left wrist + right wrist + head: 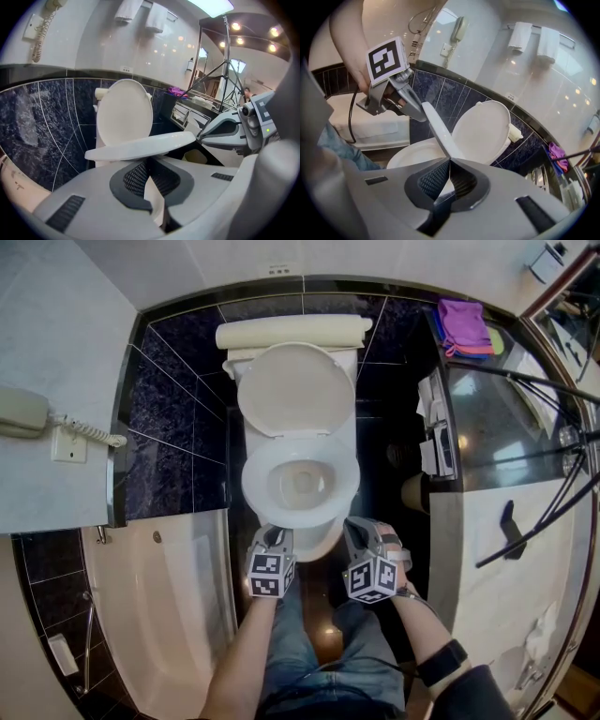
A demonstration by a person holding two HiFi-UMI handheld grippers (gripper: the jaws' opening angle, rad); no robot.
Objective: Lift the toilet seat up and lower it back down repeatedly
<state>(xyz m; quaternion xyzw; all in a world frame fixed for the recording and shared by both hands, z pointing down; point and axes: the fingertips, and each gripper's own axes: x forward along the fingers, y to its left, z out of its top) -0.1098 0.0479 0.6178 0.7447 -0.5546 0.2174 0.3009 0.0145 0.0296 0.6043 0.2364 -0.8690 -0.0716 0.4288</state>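
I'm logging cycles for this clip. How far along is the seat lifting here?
Done: the lid stands up against the tank; finished cycles cannot be counted from this. In hand: left gripper and right gripper both pinch the front edge of the toilet seat, which sits low over the bowl. Left: swing it up, lower it, repeat.

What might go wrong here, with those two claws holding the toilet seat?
Both pinch only the front edge of the seat: if the left gripper or right gripper slips, it could slam onto the bowl. If one side lifts faster, the seat may twist. Swung up hard, it might bang the lid.
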